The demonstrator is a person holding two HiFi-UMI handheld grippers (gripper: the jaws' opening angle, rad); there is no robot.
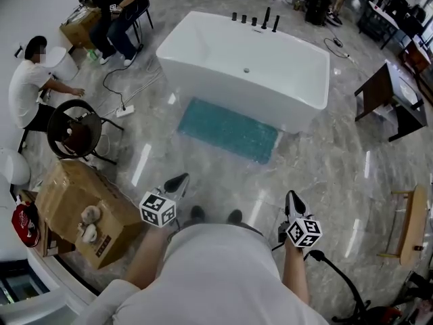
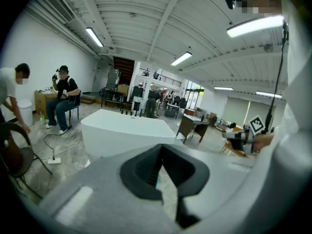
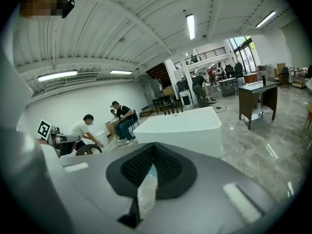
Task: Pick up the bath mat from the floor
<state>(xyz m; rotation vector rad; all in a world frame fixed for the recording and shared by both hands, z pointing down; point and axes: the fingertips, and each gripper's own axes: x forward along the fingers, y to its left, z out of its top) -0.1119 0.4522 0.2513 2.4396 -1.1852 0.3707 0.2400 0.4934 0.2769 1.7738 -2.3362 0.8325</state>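
Standing on the glossy grey marble floor (image 1: 338, 175), the person holds the left hand-held gripper (image 1: 180, 179) and the right hand-held gripper (image 1: 292, 198) out in front of the body, both pointing forward. In the left gripper view, the left hand-held gripper's (image 2: 161, 172) dark jaws meet at their tips with nothing between them. The right gripper view shows the right hand-held gripper (image 3: 152, 168) the same way, its jaws together and empty.

The teal rectangular textured bath mat (image 1: 229, 128) lies flat on the floor ahead of the person, well apart from both grippers, with its far long edge just beside the white freestanding rectangular bathtub (image 1: 243, 63).

To the person's left sits a brown cardboard box (image 1: 81, 208), and beyond it a round black-framed chair (image 1: 71, 128). A person in a white shirt (image 1: 26, 87) crouches near the wall, and another in dark clothes (image 1: 118, 9) sits on a chair. A dark wooden desk (image 1: 379, 90) stands to the right of the tub.
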